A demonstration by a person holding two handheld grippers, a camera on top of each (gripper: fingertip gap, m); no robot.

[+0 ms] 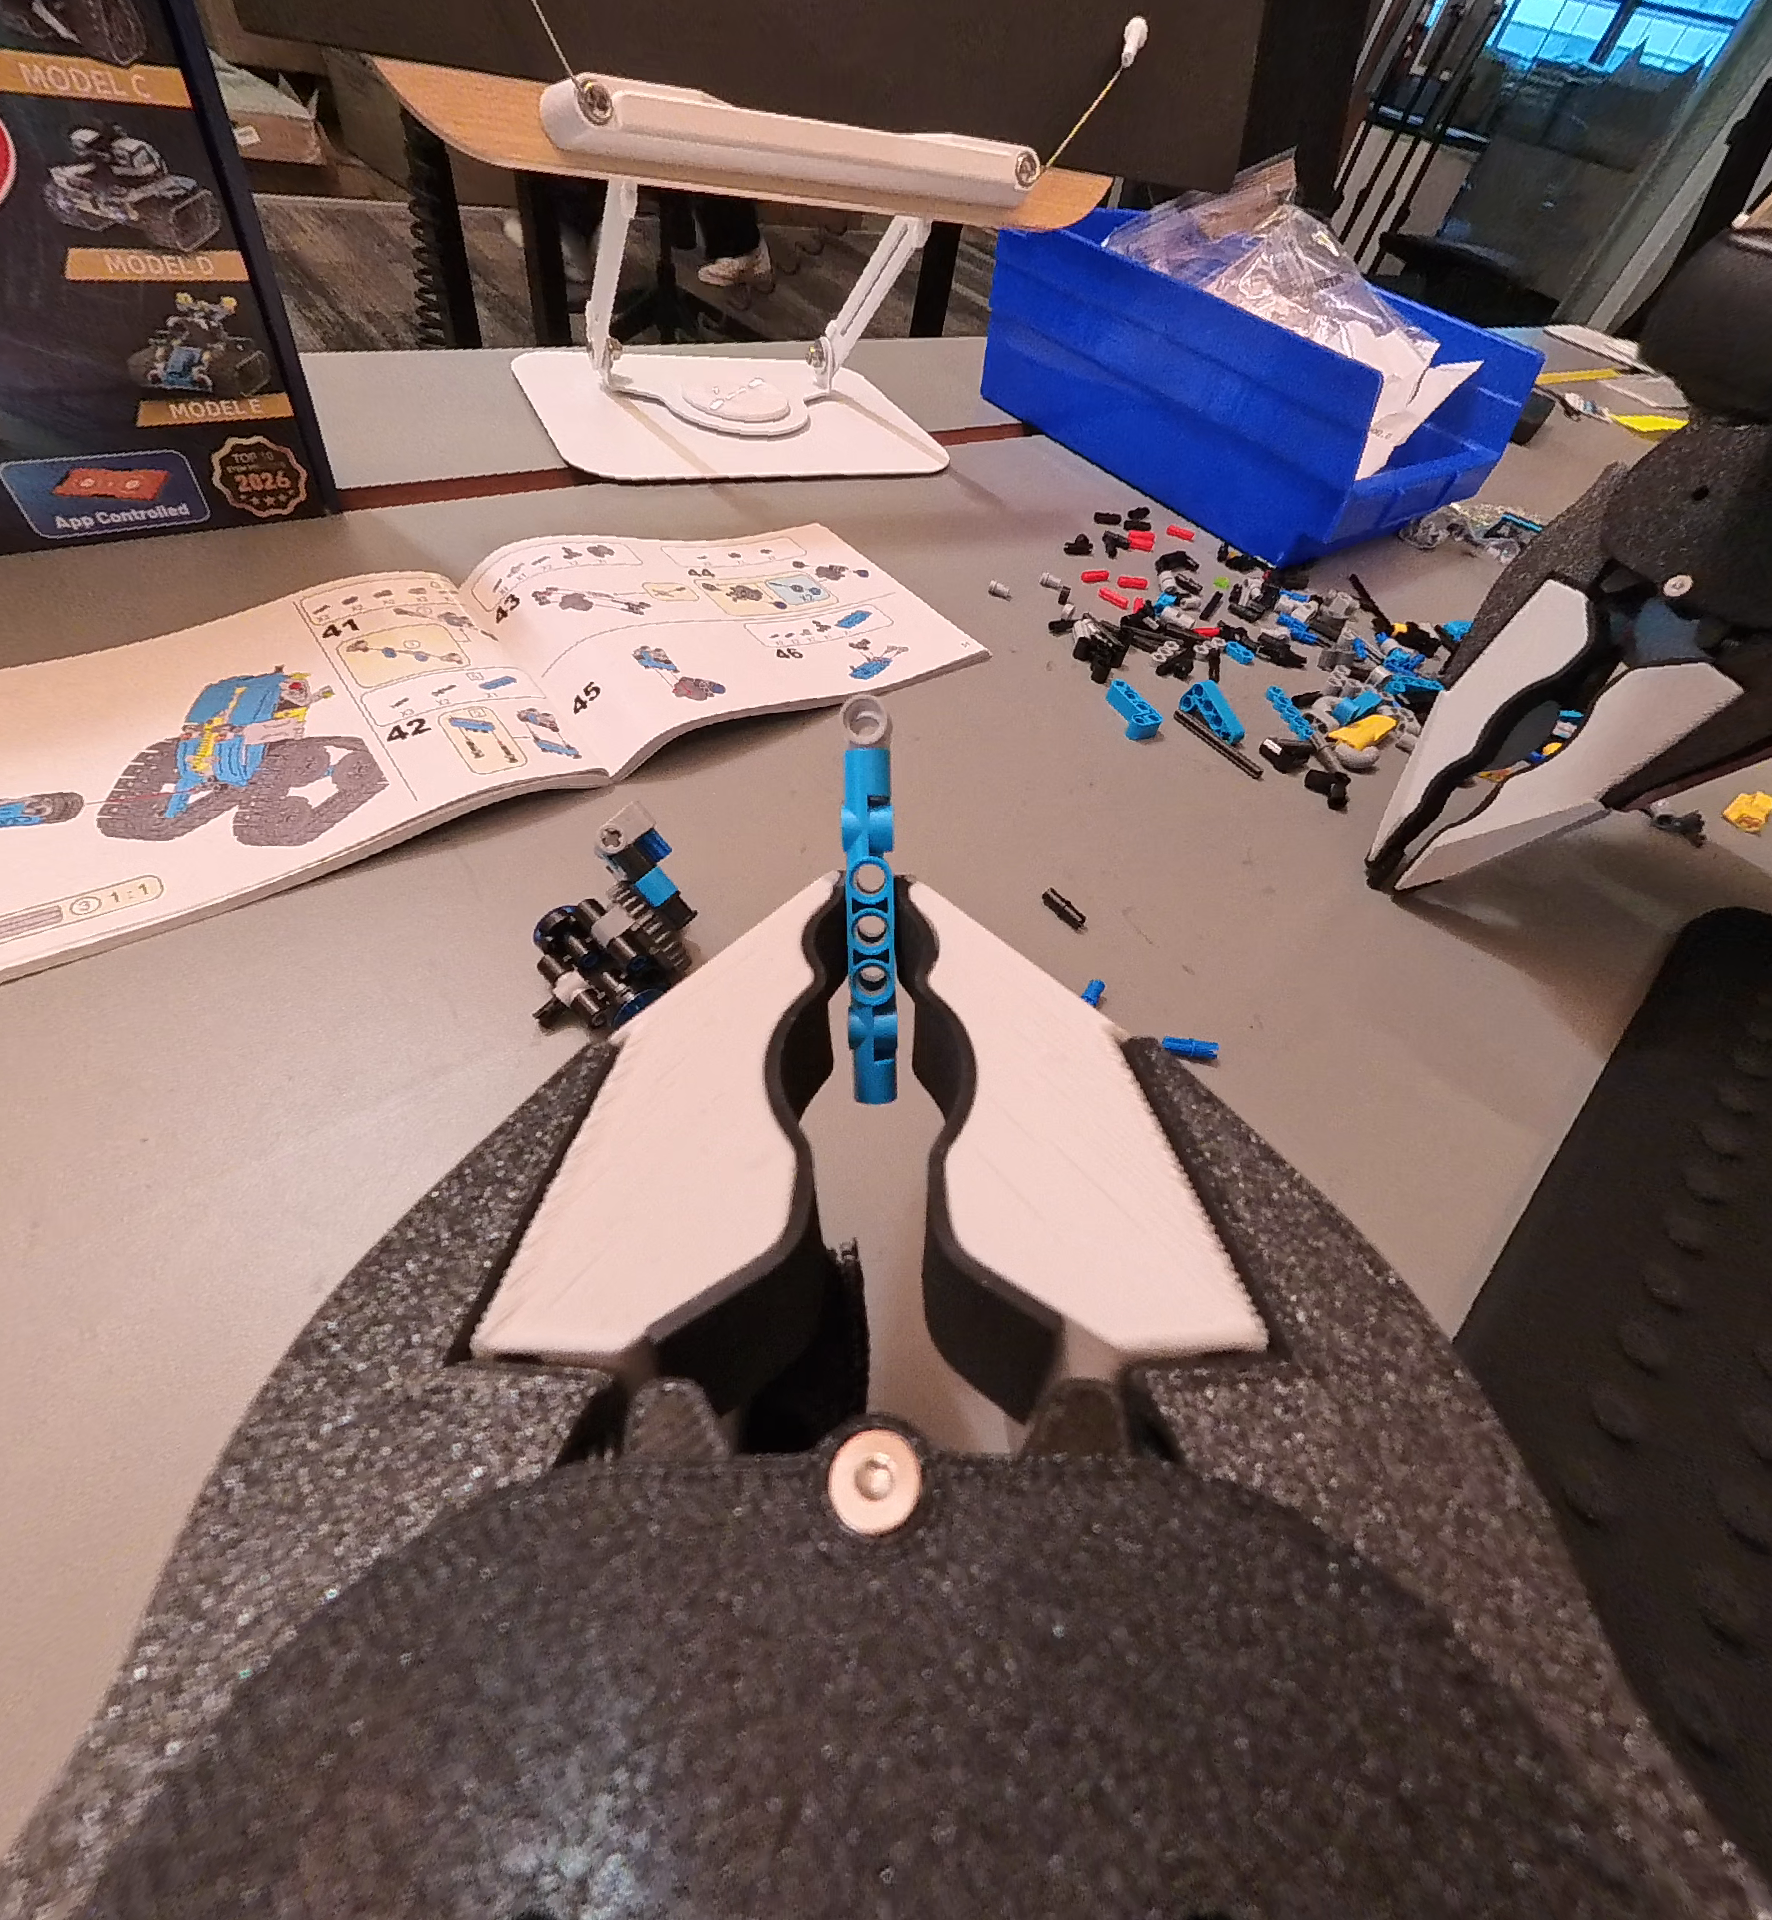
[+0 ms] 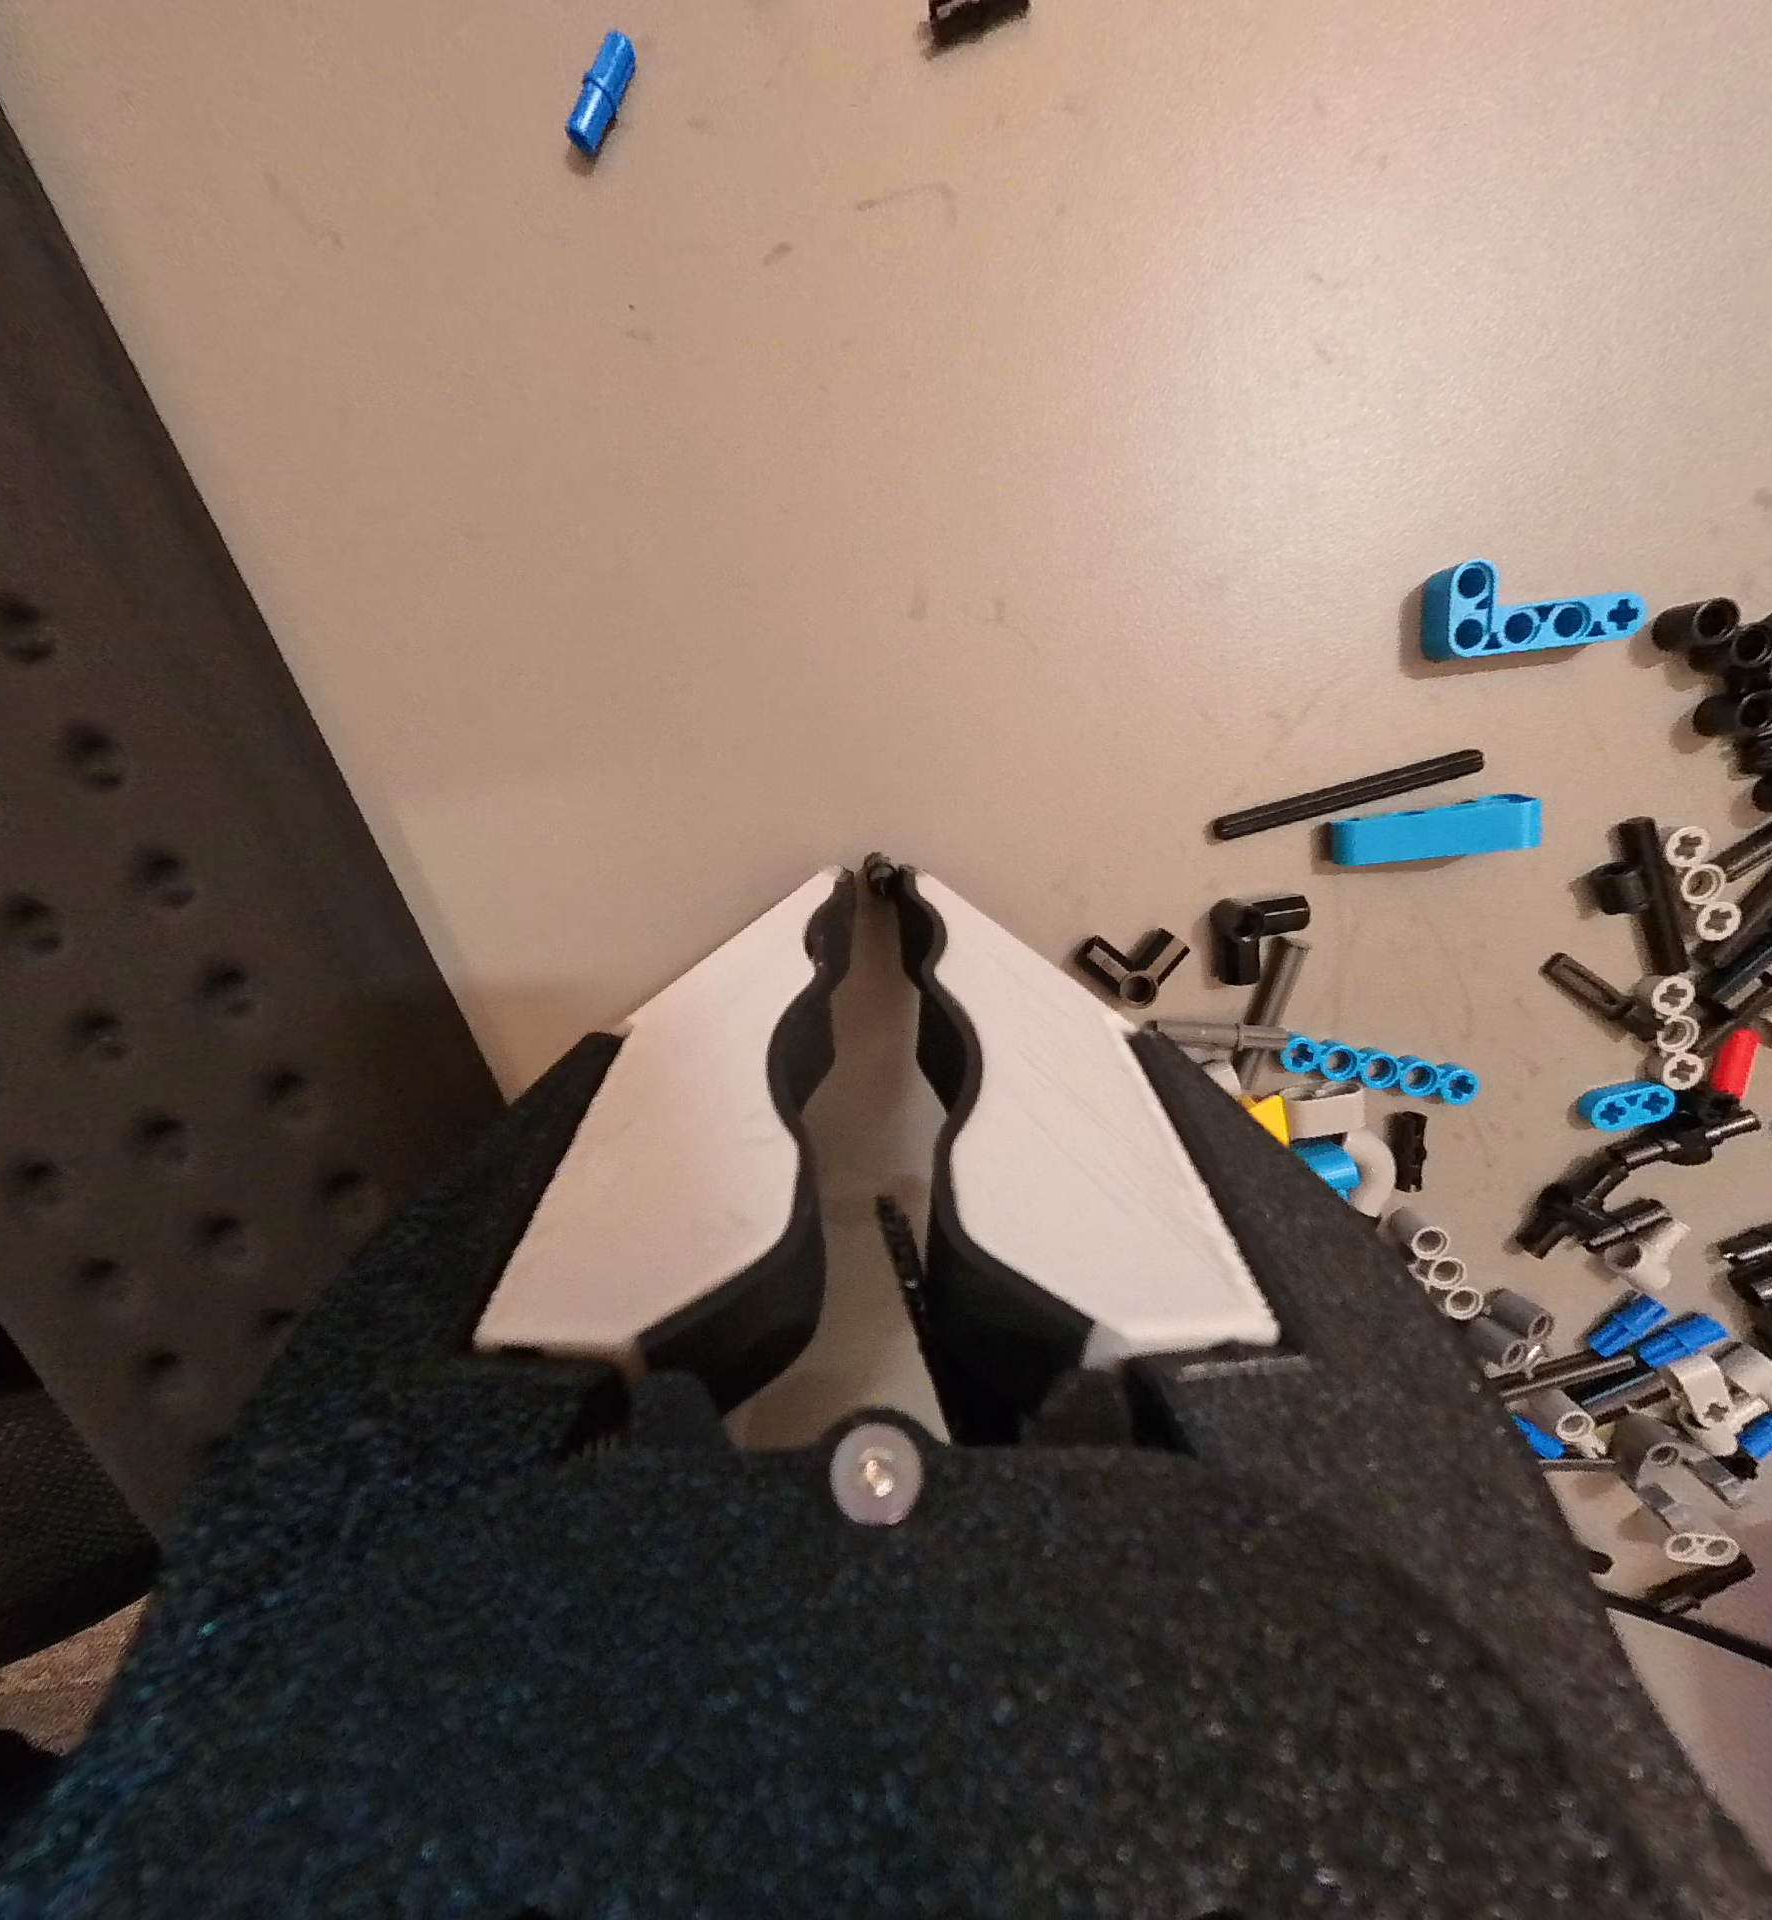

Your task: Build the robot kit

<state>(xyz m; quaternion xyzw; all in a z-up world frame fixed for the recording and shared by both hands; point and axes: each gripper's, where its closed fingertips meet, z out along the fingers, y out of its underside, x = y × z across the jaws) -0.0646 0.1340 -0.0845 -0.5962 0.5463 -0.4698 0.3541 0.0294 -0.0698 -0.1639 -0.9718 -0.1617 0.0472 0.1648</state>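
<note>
Grey tabletop (image 1: pixel 238 1143) in a workroom, desks and windows behind. At far left, a dark printed box (image 1: pixel 103 260) standing upright at the table's back edge. Next, an instruction booklet (image 1: pixel 342 727) lying open and flat, pages facing the near side, presumably so the diagrams can be read while working. Behind it, a white folding stand (image 1: pixel 736 405), nothing on it. Just before the booklet's near edge, a small black-and-blue subassembly (image 1: pixel 617 935) resting on the table, close by the left gripper.

In the middle, left gripper (image 1: pixel 869 894) clenched on a light-blue beam (image 1: pixel 869 956), held upright between the tips with a grey connector (image 1: pixel 864 719) at the top; gripped low on the beam, probably to leave the upper holes free.

Further right, loose pins: a black pin (image 1: pixel 1064 907) and a blue pin (image 1: pixel 1188 1046) lying apart on the table. Beyond, a scattered pile of parts (image 1: pixel 1256 644) spread in front of a blue bin (image 1: pixel 1225 395) holding clear plastic bags.

At far right, right gripper (image 2: pixel 874 875) down near the table beside the pile, tips closed on a small dark piece (image 2: pixel 876 869), seemingly a pin; too small to tell for certain. Nearby, a blue L-shaped beam (image 2: pixel 1516 621) and a black axle (image 2: pixel 1349 808). Dark perforated mat (image 2: pixel 82 831) along the near edge.
</note>
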